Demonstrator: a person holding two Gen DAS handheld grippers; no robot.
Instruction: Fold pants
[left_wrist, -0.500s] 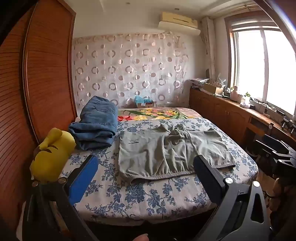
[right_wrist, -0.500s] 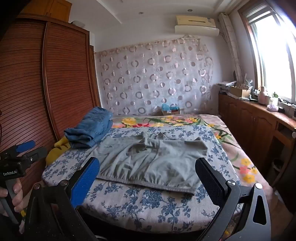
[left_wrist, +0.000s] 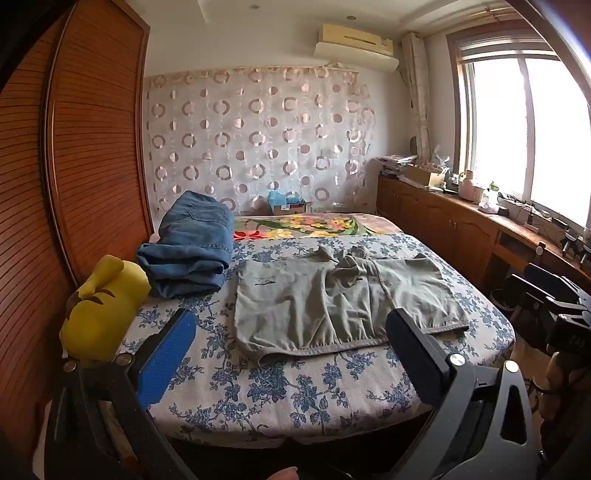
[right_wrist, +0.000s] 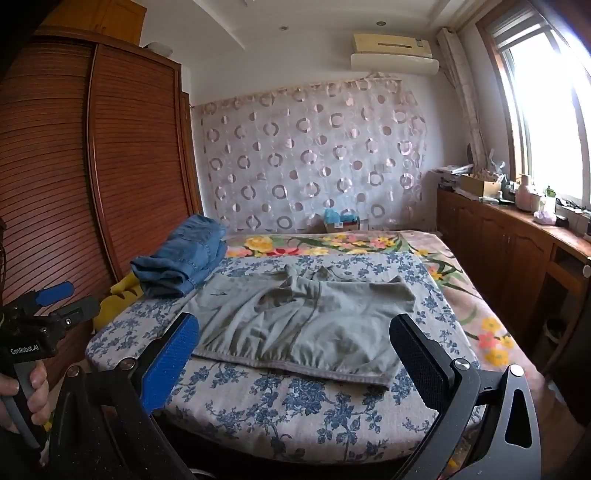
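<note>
Grey-green pants (left_wrist: 332, 302) lie spread on the bed, waistband toward me and legs bunched at the far side; they also show in the right wrist view (right_wrist: 299, 325). My left gripper (left_wrist: 288, 350) is open and empty, held before the bed's near edge, short of the waistband. My right gripper (right_wrist: 295, 350) is open and empty, also short of the waistband. The left gripper also shows in the right wrist view (right_wrist: 55, 306) at the far left, held in a hand.
Folded blue jeans (left_wrist: 192, 251) lie on the bed's far left, next to a yellow plush toy (left_wrist: 103, 306). The bed (left_wrist: 288, 391) has a blue floral cover. A wooden wardrobe (left_wrist: 74, 184) stands left, wooden cabinets (left_wrist: 443, 229) right. A box (left_wrist: 288, 205) sits at the bed's head.
Both views have shifted only slightly. The pants lie as before and both grippers remain open.
</note>
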